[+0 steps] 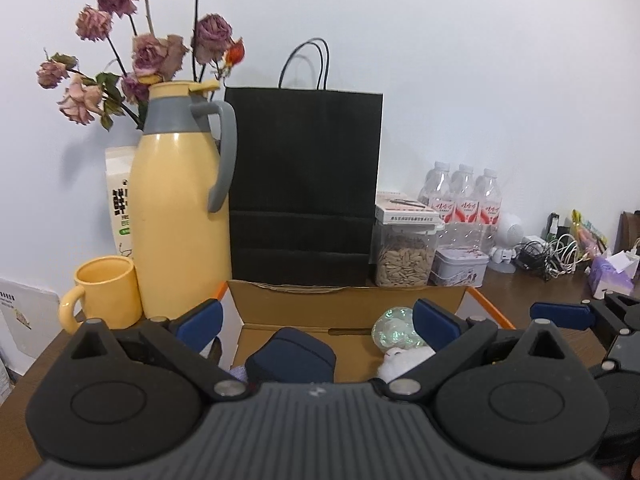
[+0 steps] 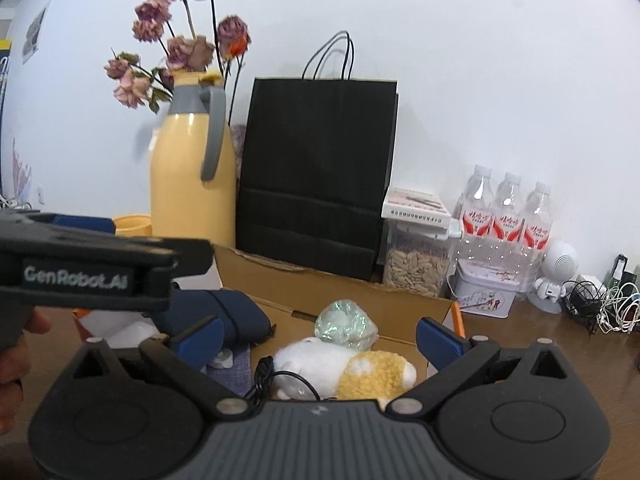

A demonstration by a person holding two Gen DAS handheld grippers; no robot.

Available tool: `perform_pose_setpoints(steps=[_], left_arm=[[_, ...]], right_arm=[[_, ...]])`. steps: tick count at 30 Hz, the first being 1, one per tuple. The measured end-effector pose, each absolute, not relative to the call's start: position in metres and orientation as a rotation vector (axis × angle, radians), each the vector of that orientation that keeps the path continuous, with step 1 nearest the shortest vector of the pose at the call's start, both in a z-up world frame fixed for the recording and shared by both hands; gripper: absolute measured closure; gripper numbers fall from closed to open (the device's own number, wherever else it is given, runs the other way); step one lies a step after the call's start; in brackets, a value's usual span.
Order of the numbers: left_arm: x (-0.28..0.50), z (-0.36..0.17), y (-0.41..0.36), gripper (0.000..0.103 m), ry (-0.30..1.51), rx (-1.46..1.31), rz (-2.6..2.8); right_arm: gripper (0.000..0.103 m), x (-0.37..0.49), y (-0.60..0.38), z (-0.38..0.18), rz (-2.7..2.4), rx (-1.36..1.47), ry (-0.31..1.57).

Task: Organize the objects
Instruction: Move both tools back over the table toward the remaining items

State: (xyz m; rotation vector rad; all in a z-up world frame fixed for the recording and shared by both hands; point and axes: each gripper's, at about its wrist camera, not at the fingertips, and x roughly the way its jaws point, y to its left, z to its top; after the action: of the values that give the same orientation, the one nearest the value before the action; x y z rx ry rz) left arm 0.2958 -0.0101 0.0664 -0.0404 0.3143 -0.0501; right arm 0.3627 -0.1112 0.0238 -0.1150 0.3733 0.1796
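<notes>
Two soft, light plush toys (image 2: 344,368) lie low in the picture inside the box (image 2: 360,292); both grippers, left gripper (image 1: 316,322) and right gripper (image 2: 320,338), are spread wide and empty, so pinch a squishy middle.

On the table (image 2: 540,344): 1 yellow jug (image 1: 180,216), 1 yellow mug (image 1: 106,292), 1 black paper bag (image 1: 306,184), 3 water bottles (image 2: 506,216) (right of frame), 1 seed jar (image 2: 416,264), 1 tin (image 2: 486,294), 1 open cardboard box (image 2: 400,304) holding 1 plush toy (image 2: 360,368) and 1 navy pouch (image 2: 236,312).
</notes>
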Motion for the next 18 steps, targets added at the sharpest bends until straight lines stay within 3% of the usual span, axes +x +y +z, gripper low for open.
perform_pose_setpoints(steps=[18], left_arm=[[0.213, 0.072, 0.006, 0.000, 0.360, -0.048, -0.014]], right_arm=[[0.000, 0.275, -0.157, 0.024, 0.101, -0.121, 0.405]])
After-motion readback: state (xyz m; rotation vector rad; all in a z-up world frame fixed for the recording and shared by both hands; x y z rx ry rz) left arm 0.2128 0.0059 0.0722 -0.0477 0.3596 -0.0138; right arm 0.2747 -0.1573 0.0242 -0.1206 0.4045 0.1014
